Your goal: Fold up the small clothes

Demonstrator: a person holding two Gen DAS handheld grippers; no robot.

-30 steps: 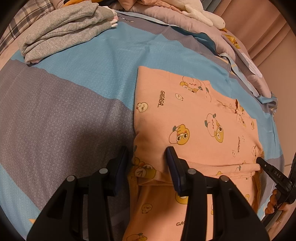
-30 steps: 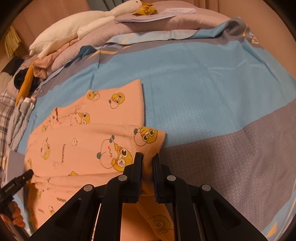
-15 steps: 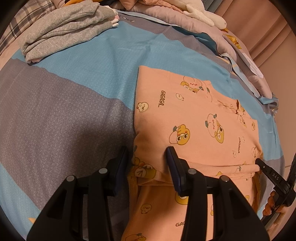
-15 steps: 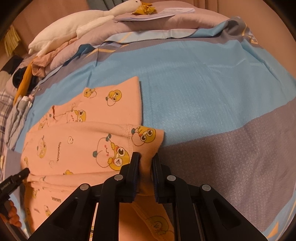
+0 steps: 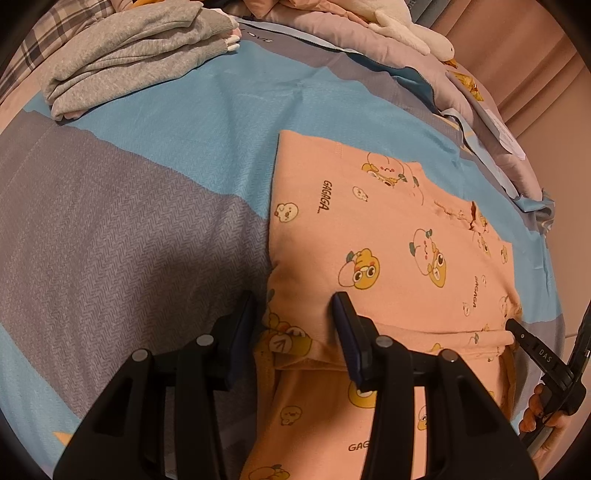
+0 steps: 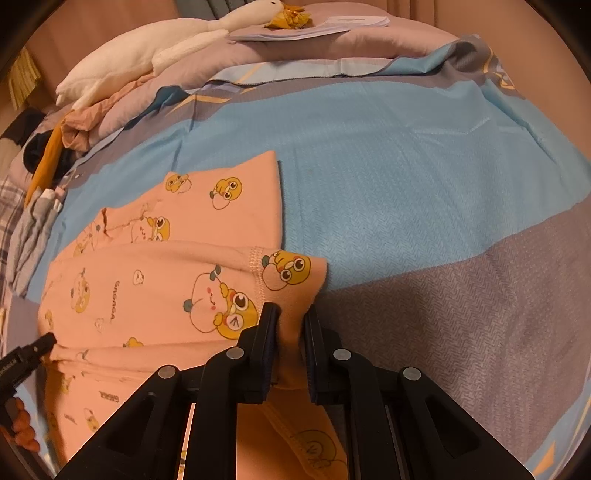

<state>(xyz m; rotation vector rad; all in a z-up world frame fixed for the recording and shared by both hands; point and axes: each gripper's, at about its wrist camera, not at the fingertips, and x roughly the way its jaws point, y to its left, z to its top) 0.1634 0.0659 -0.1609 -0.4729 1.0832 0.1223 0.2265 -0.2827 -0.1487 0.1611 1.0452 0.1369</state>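
Observation:
A peach garment (image 5: pixel 388 240) printed with cartoon ducks lies on the bed, its near part folded over towards the far end. In the left wrist view my left gripper (image 5: pixel 293 314) stands open astride the near left corner of the fold, and a gap shows beside the left finger. My right gripper (image 6: pixel 290 321) is shut on the near right corner of the garment (image 6: pixel 147 280), with the cloth pinched between its pads. Each gripper's tip shows at the edge of the other's view: right gripper (image 5: pixel 517 328), left gripper (image 6: pixel 40 341).
The bed sheet (image 5: pixel 129 221) has blue and grey bands. A stack of folded grey clothes (image 5: pixel 129 48) sits at the far left. A white plush toy (image 6: pixel 147 51) and papers (image 6: pixel 332 26) lie on the pillows at the head end. A hand (image 5: pixel 535 413) holds the right gripper.

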